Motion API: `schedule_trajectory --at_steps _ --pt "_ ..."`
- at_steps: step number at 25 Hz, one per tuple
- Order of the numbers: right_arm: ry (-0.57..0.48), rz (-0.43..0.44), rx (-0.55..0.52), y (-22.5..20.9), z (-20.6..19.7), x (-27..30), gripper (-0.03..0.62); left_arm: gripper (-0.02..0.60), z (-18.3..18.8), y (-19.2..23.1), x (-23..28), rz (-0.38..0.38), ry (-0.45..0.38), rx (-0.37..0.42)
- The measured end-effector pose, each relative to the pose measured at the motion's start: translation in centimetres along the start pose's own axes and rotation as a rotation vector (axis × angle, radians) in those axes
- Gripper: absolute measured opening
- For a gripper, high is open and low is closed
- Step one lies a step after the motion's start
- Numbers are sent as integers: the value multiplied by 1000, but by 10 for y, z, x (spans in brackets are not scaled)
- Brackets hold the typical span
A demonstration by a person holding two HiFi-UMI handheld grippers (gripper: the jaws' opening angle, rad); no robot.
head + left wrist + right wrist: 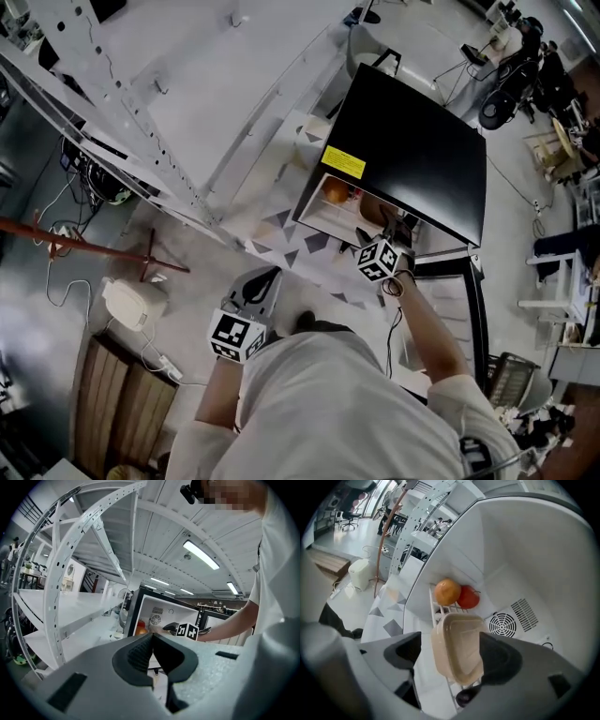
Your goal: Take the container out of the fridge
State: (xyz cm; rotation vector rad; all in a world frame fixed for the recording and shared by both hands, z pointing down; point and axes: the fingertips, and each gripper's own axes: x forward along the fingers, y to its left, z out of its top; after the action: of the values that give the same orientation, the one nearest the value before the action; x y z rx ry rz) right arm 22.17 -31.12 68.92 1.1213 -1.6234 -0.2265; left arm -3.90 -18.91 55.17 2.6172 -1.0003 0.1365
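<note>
A beige lidded container lies on the white wire shelf inside the small black fridge. In the head view it is only a beige patch in the fridge's mouth. My right gripper reaches into the fridge, open wide, one jaw on each side of the container; the left jaw stands clear of it. Behind the container sit an orange and a red fruit. My left gripper is shut on nothing, held back by my body and pointed at the fridge.
The fridge door hangs open on the right. A perforated metal rack stands to the left. The fridge rests on a triangle-patterned mat. A white appliance and wooden slats lie on the floor at lower left.
</note>
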Motion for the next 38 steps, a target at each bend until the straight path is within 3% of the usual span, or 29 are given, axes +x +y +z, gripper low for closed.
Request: schedule_trajectory --at_steps 9,12,21,31,38 --pt "58 -17 -112 2 -11 33 396 5 -9 11 -16 78 -1 -27" --pt "63 -31 -132 1 -14 37 352 5 -10 13 -20 95 -4 -33" --pt "51 -27 -157 5 -12 30 333 5 -7 13 -19 93 -18 -34" --pt "-7 -36 -83 3 4 4 295 5 -4 14 -26 57 -23 -24" --pt "-55 -72 45 -3 18 -29 279 5 -6 15 -36 4 -15 -11"
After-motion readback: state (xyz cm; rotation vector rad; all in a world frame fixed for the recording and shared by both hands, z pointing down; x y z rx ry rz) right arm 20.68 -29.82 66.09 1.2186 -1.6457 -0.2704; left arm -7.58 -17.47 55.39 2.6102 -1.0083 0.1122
